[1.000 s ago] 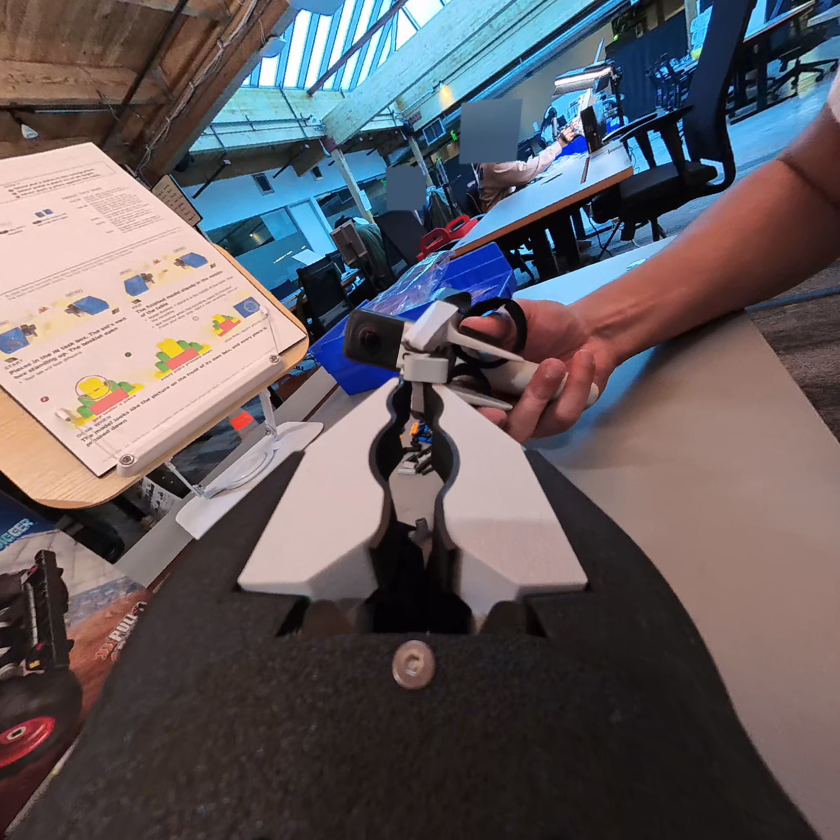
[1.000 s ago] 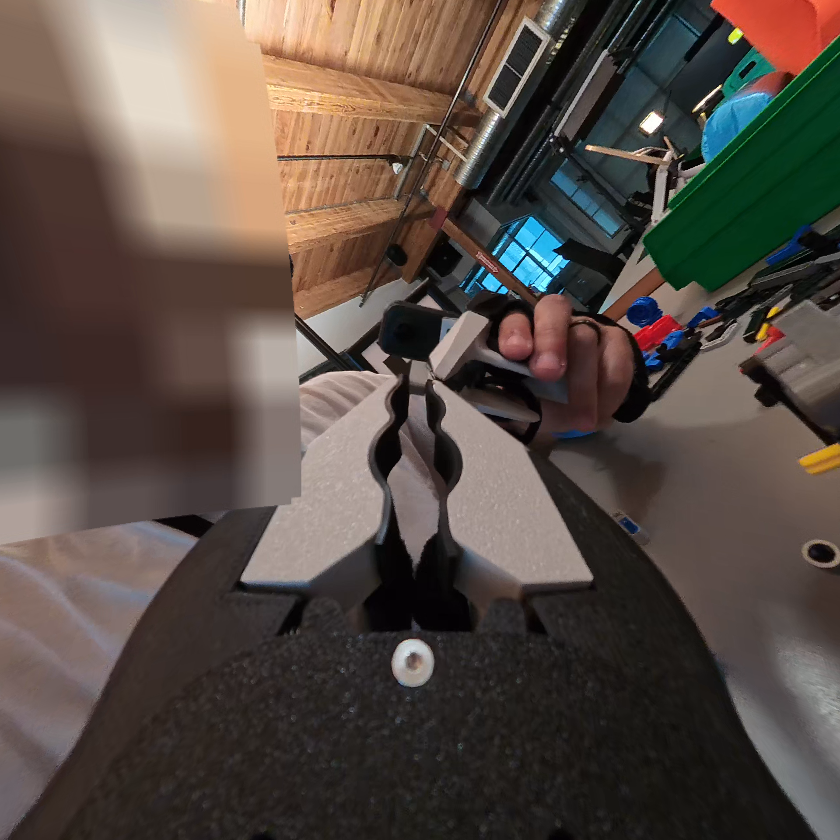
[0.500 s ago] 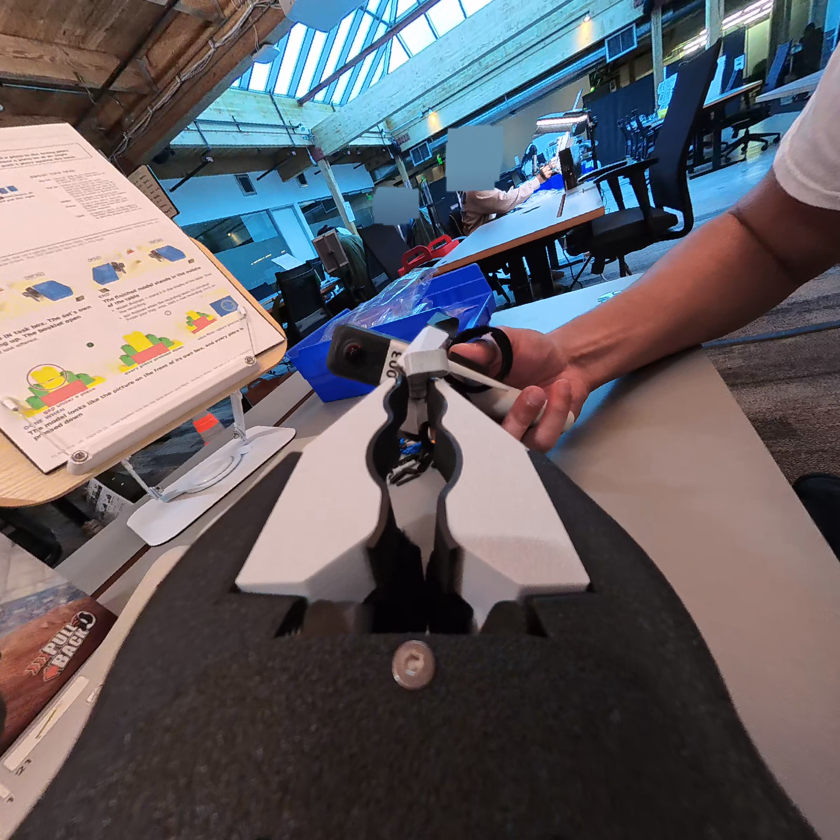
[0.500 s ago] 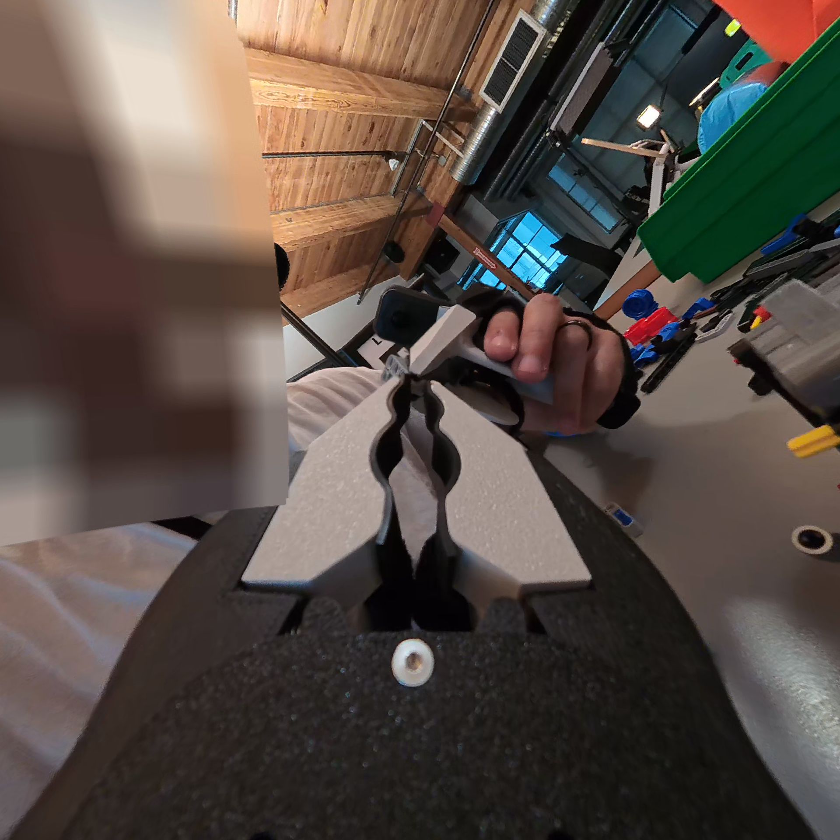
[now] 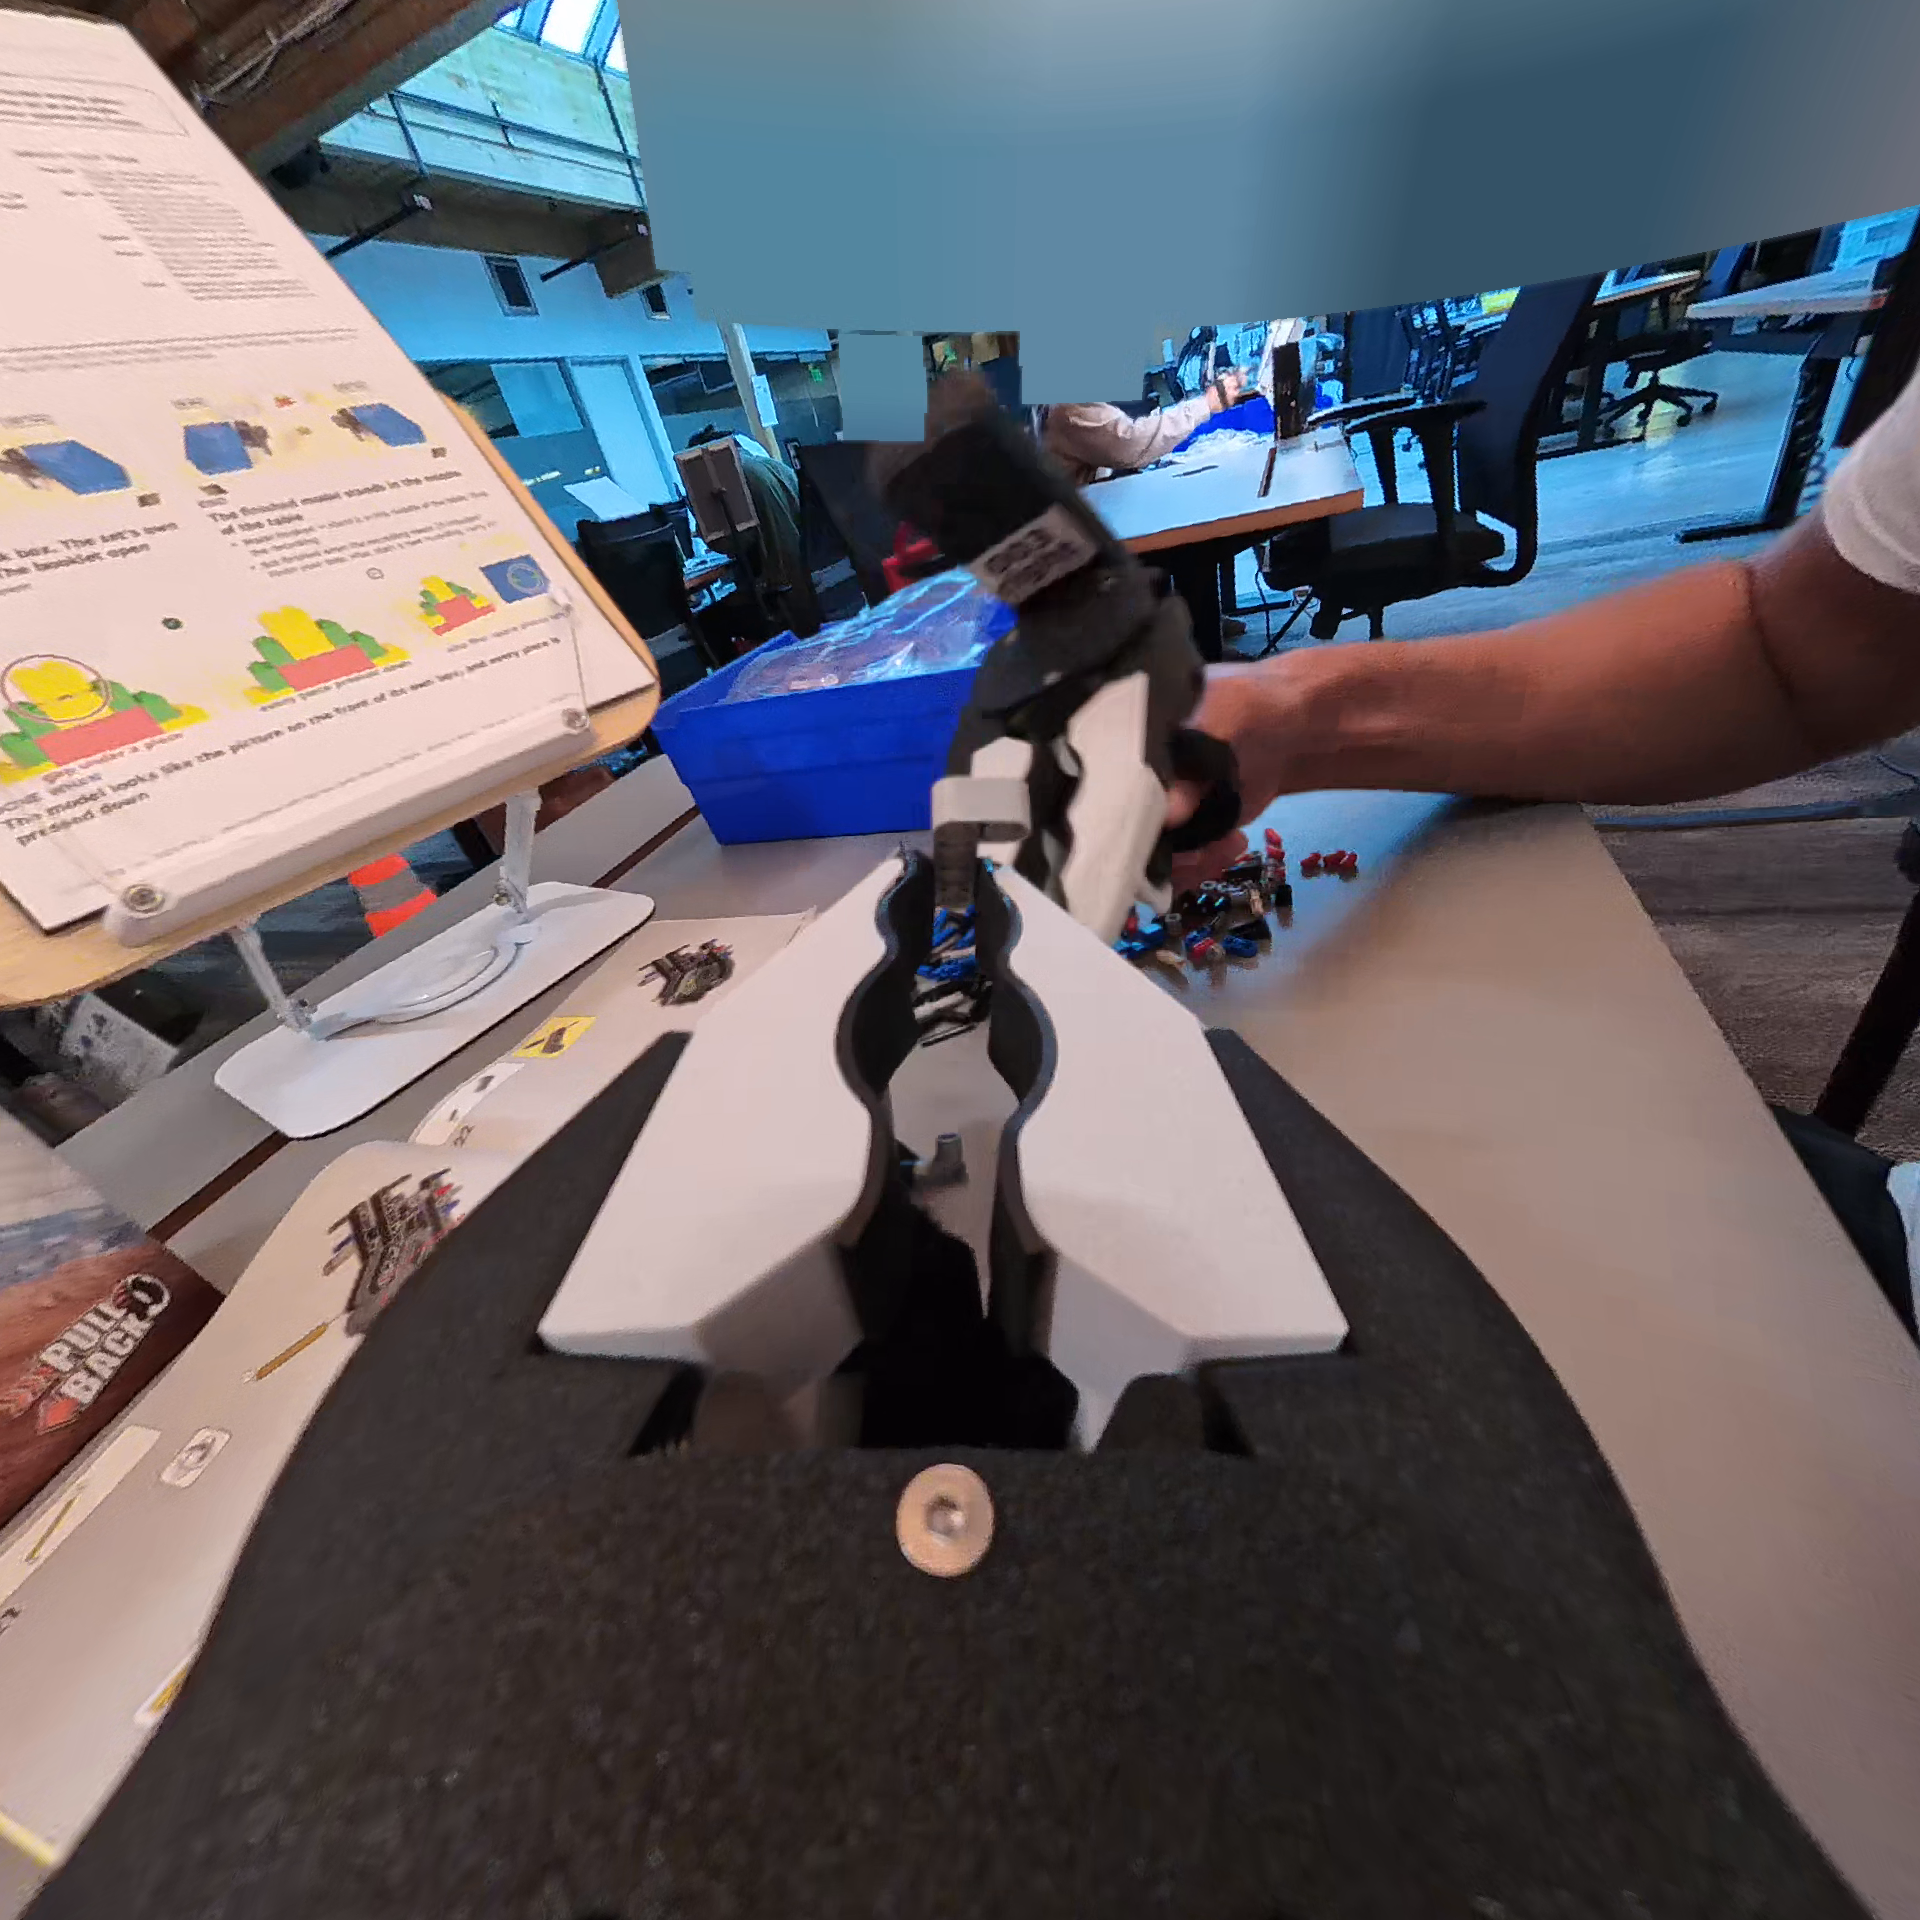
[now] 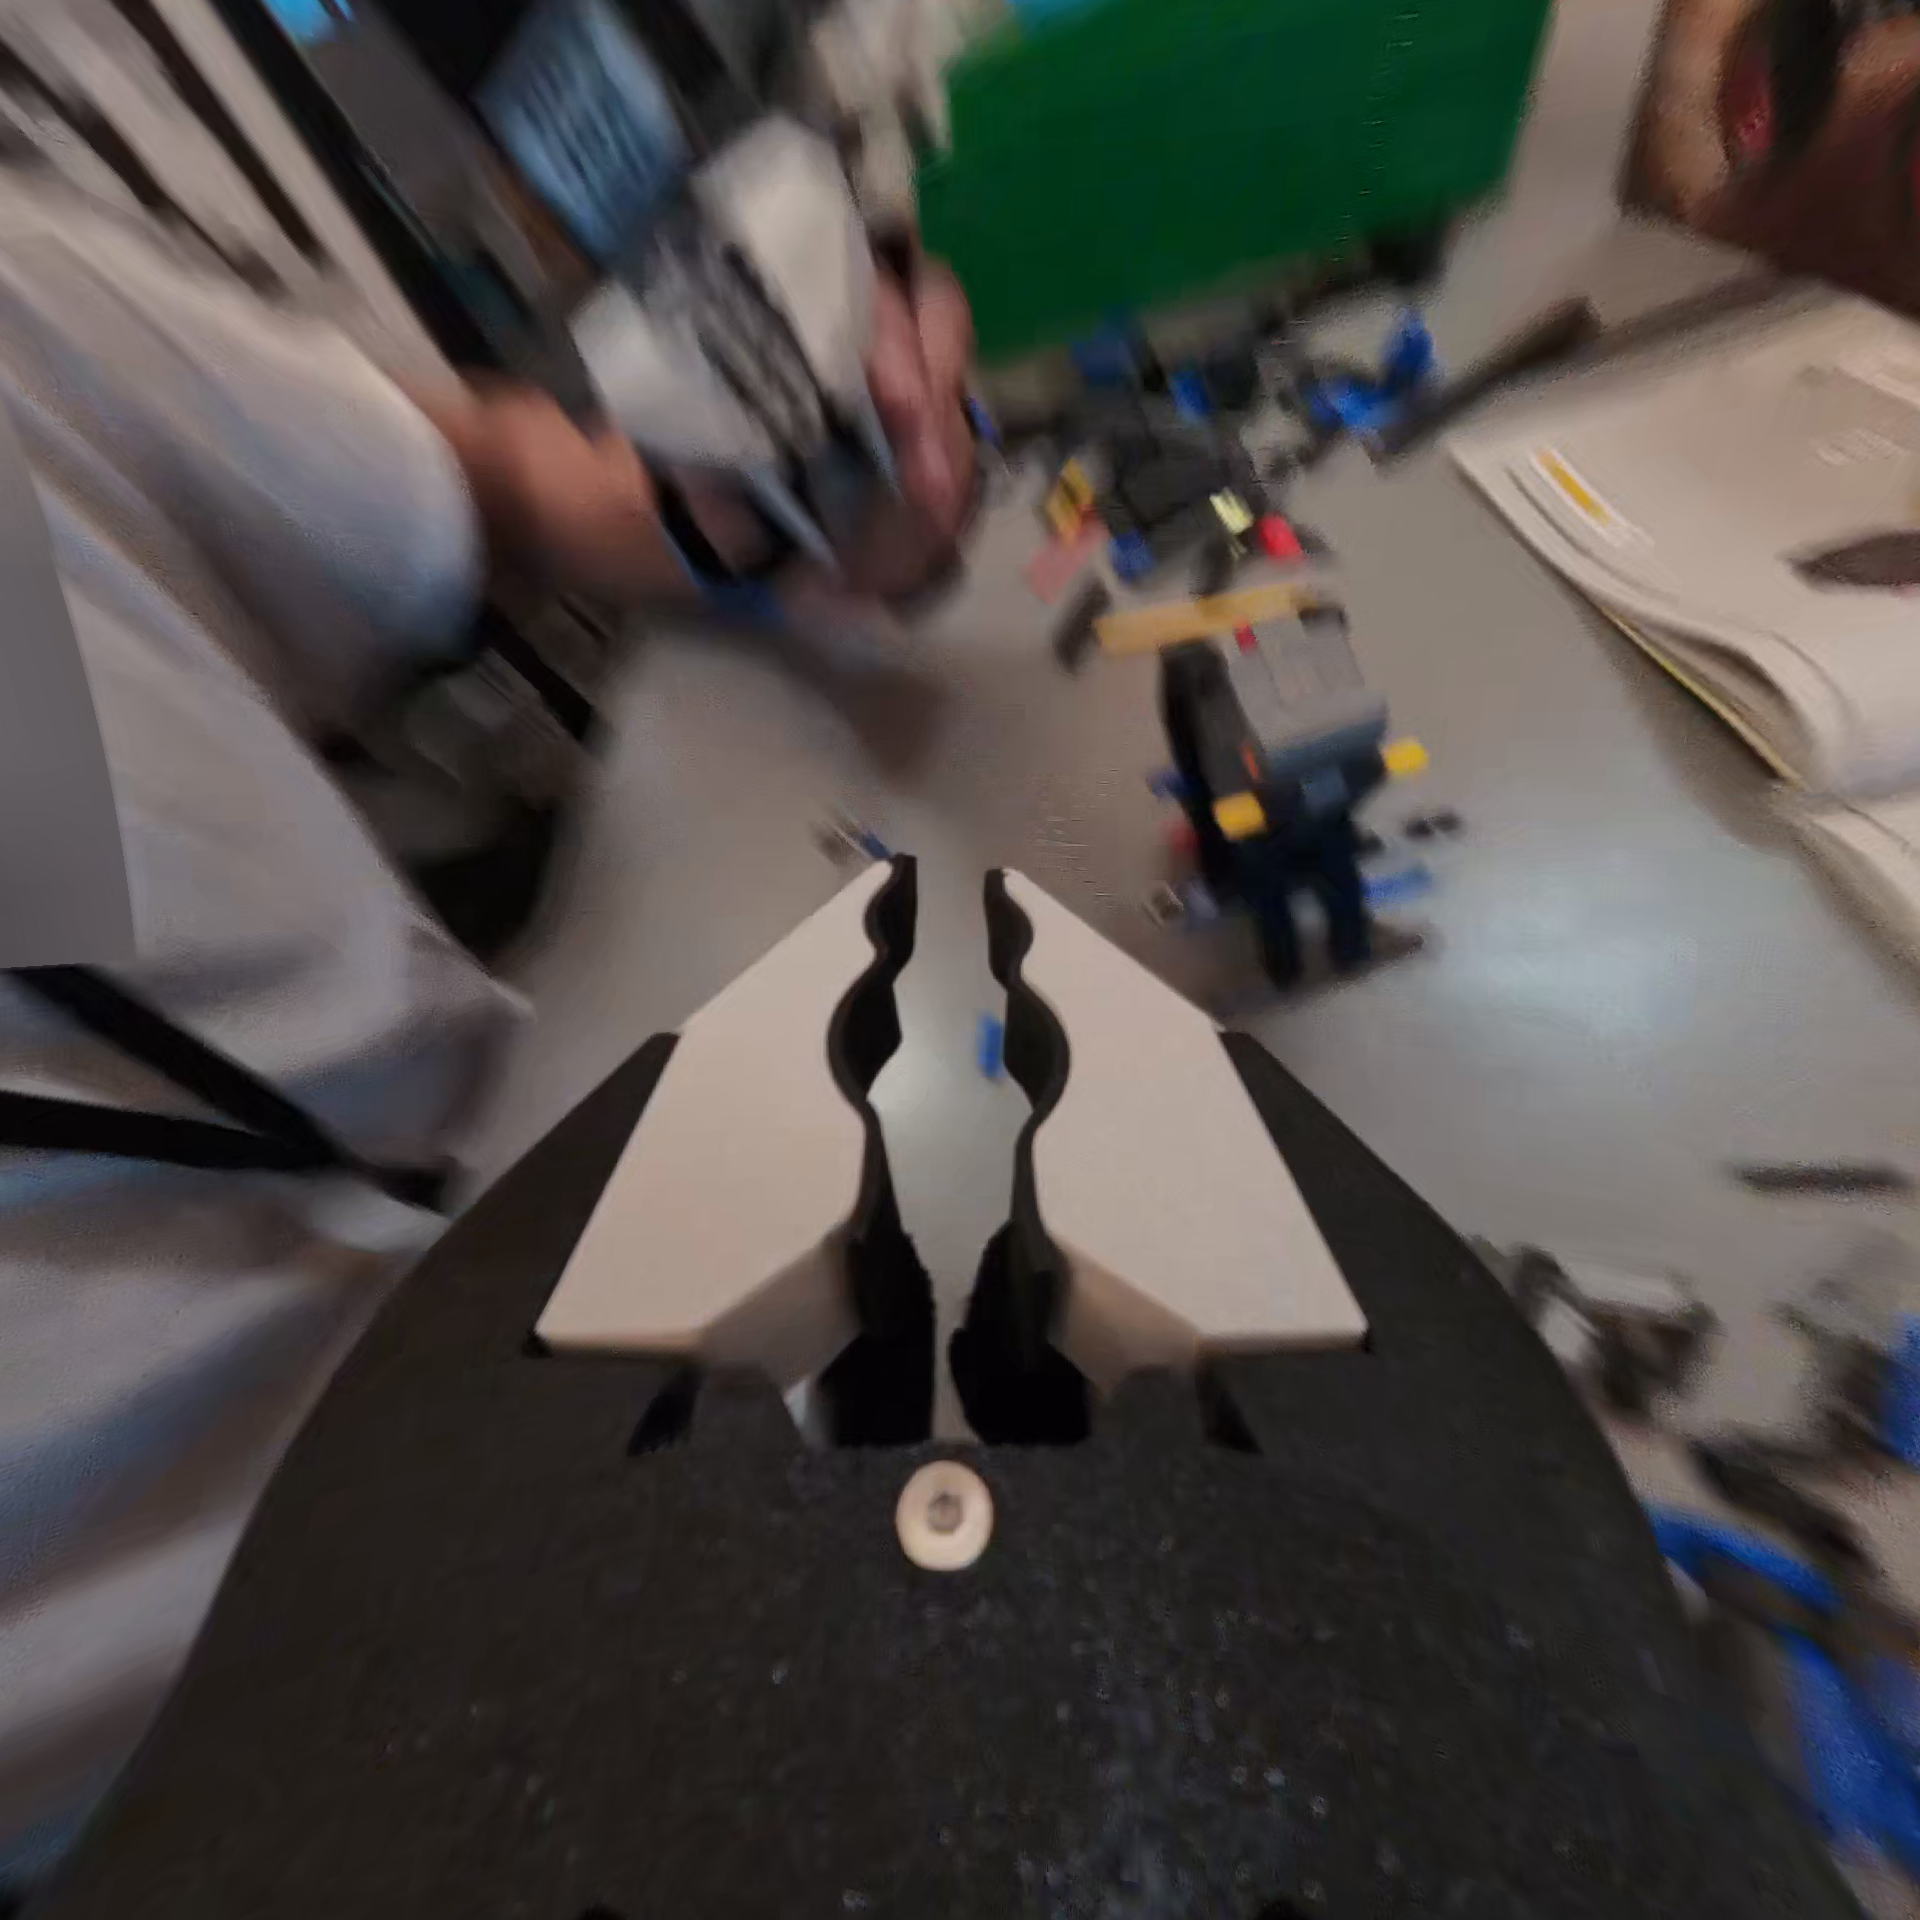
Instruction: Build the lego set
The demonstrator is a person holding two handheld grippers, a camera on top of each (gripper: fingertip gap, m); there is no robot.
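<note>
There are two claws: the left claw [image 5: 948,883] and the right claw [image 6: 948,883]. One counter [image 5: 1507,1091] holds the things. There is one blue bin [image 5: 831,758] and one green bin [image 6: 1226,145]. One white stand [image 5: 436,997] holds up one picture sheet [image 5: 239,499]. There is one half-built toy car [image 6: 1283,727]. Open paper booklets [image 6: 1714,603] lie on the counter, at least two. The small loose pieces [image 5: 1226,904] are too many and too blurry to count. Red pegs [image 5: 1328,860] lie in a little row, about four.
</note>
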